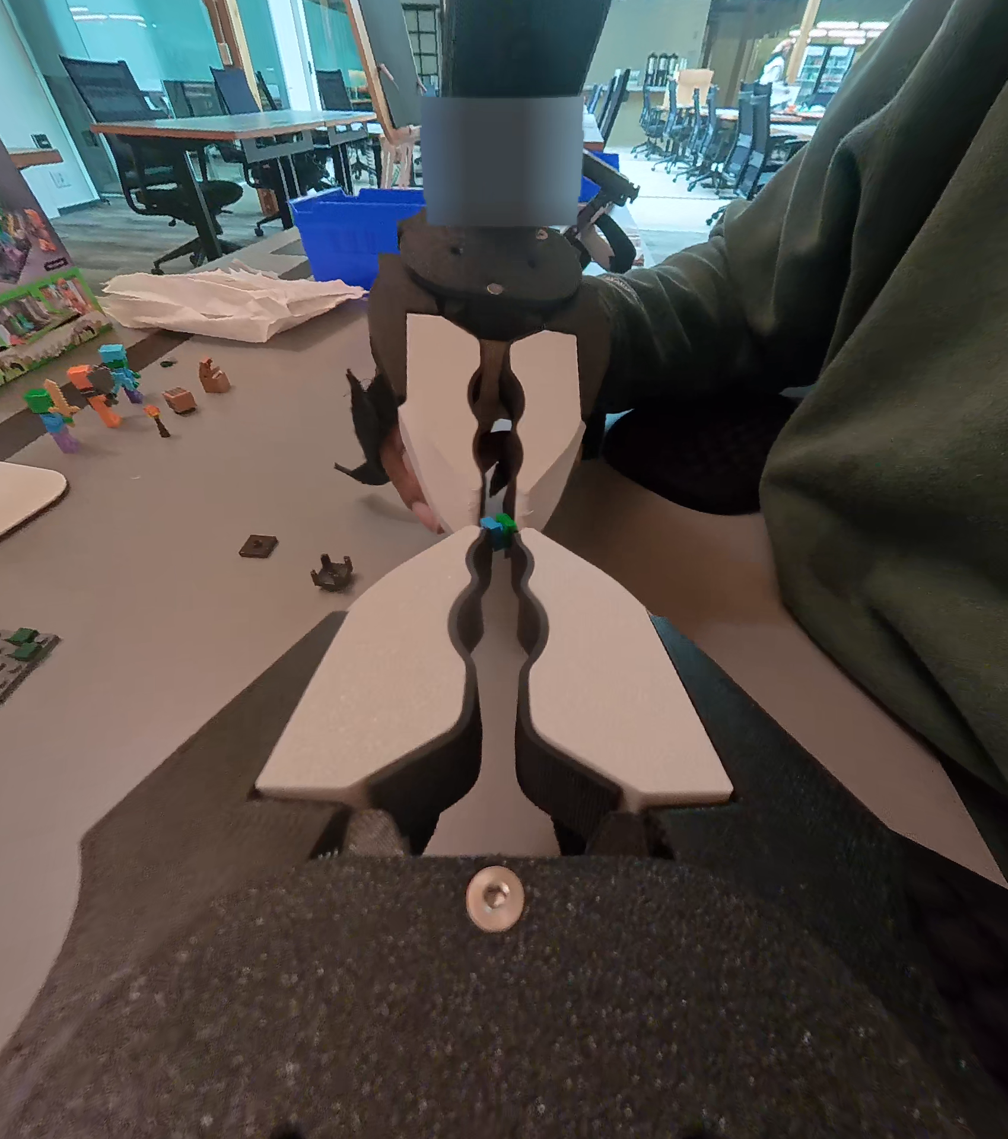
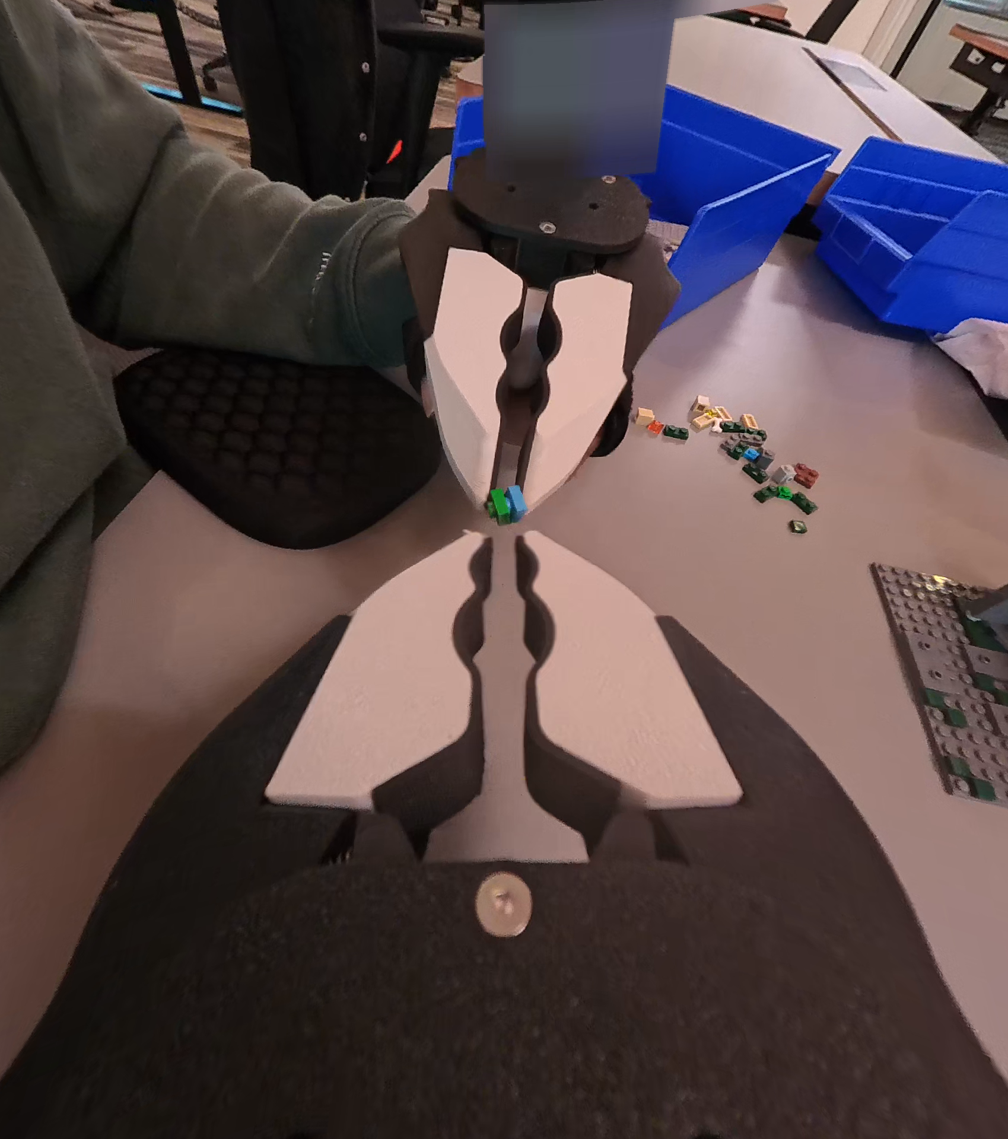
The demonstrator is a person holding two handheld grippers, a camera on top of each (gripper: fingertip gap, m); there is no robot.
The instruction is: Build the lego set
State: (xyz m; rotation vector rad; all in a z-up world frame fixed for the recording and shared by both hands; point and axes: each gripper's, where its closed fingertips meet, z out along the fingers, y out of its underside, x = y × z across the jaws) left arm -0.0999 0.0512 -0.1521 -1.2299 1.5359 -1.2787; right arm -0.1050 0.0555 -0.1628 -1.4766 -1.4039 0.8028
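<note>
Now the left claw pinches a tiny green and blue brick piece up over the table, while the right claw, tips a little apart and empty, points straight at it, nearly touching.

Grey table: studded grey baseplate, loose small bricks, blue bins, white paper, printed box, minifigures are laid on it.
</note>
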